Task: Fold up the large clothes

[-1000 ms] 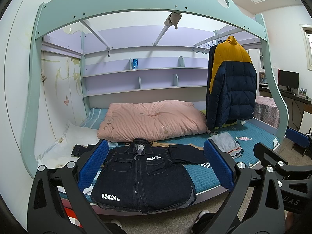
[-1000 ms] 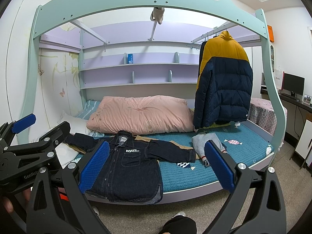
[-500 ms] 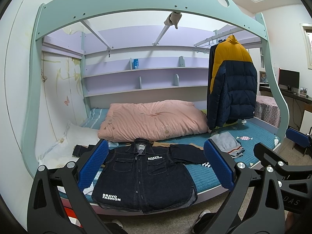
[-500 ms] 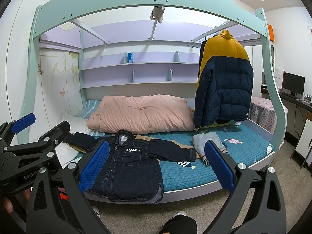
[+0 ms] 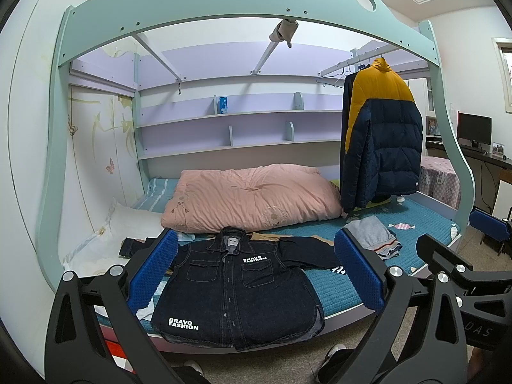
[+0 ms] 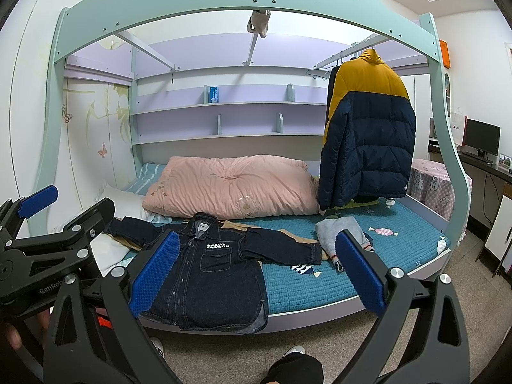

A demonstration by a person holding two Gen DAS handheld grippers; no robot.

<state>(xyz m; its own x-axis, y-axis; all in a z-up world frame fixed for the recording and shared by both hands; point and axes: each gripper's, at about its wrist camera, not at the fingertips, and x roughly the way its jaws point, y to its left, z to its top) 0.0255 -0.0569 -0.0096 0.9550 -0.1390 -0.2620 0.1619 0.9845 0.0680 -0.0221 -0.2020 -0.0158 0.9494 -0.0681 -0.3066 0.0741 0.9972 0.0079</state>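
A dark denim jacket [image 5: 233, 284] [image 6: 211, 275] with white "BRAVO FASHION" print lies front up on the teal mattress [image 5: 416, 224], sleeves spread, its hem hanging over the front edge. My left gripper [image 5: 256, 275] is open and held back from the bed, framing the jacket between its blue pads. My right gripper [image 6: 256, 268] is also open, in the air in front of the bed, nothing between its fingers. The left gripper shows at the left edge of the right wrist view.
A pink duvet [image 5: 252, 195] lies behind the jacket. A grey folded garment [image 5: 374, 236] rests to its right. A yellow and navy puffer coat [image 5: 380, 144] hangs from a rail. The bunk frame [image 5: 224, 3] arches overhead. A desk with monitor [image 5: 473, 131] stands at right.
Both grippers have drifted slightly; the views shift only a little. The jacket has not moved and both grippers stay open.
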